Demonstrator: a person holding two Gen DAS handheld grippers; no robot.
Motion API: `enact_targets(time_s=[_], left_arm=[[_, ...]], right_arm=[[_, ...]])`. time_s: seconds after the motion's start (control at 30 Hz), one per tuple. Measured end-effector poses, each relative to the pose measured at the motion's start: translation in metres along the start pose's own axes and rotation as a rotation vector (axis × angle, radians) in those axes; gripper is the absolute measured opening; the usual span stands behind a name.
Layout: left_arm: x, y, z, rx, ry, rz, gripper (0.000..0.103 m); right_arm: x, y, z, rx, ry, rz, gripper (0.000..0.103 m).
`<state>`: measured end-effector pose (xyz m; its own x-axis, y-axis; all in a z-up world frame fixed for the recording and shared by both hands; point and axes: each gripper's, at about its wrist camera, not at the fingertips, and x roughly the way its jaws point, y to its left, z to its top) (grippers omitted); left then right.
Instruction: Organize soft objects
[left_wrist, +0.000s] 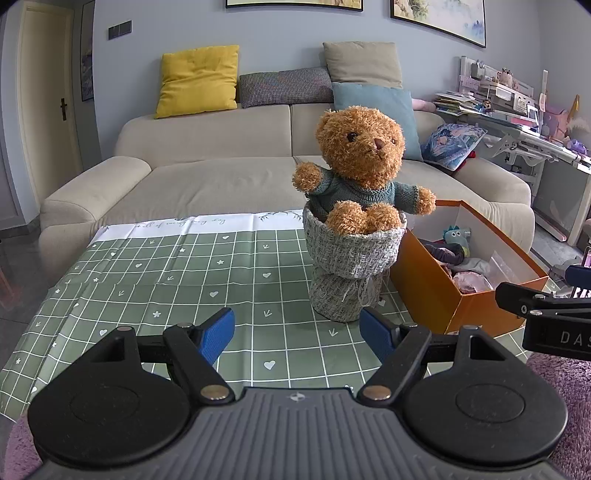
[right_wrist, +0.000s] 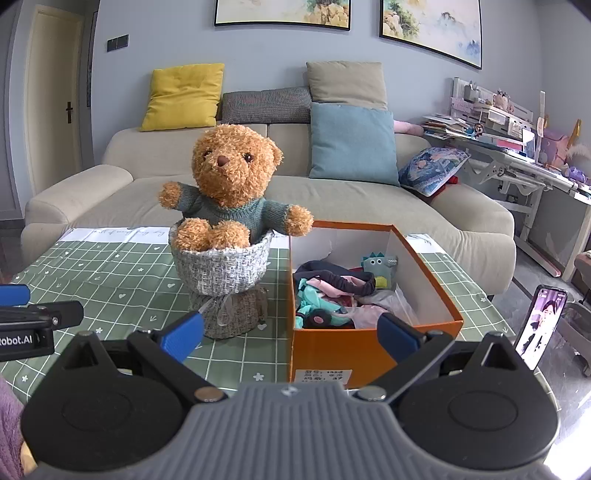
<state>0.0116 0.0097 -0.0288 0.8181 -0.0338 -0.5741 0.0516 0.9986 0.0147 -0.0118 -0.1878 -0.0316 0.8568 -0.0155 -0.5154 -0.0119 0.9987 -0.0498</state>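
Two grippers sit nearest the cameras, each with blue-padded fingers on black linkages. The left gripper (left_wrist: 297, 332) is spread wide over the green grid-patterned tablecloth (left_wrist: 166, 273) with nothing between its pads, and the right gripper (right_wrist: 290, 336) is likewise spread wide and holds nothing — its left finger lies before the wrapped base of the bear, its right finger before the near wall of the box.

Just beyond them on the desk stands a fluffy brown teddy bear in a teal knitted sweater (left_wrist: 360, 155), seated upright in a grey woven fabric wrap (left_wrist: 351, 266) that is tied in at the bottom like a bouquet. Its arms stick out to either side over the rim of the wrap. Right beside it, toward the right gripper, sits an open orange cardboard box with a white inside (right_wrist: 373, 347). In the box lie jumbled soft things: a small teal plush dinosaur (right_wrist: 378, 269) leaning against the far wall, a dark fabric band, pink and turquoise cloth.

At the right edge of the right wrist view a smartphone (right_wrist: 541, 326) stands propped upright, its screen lit.

Behind the desk runs a beige fabric sofa (right_wrist: 369, 206) carrying yellow, grey, tan and blue cushions — and on the grey wall above hang framed landscape paintings. A cluttered white shelf stands far right.
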Motion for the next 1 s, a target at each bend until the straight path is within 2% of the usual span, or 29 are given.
enact_targets(time_s=[1.0], left_arm=[[0.0011, 0.0018, 0.0000, 0.016, -0.004, -0.006, 0.090]], right_arm=[[0.0004, -0.0007, -0.0001, 0.001, 0.001, 0.000, 0.098]])
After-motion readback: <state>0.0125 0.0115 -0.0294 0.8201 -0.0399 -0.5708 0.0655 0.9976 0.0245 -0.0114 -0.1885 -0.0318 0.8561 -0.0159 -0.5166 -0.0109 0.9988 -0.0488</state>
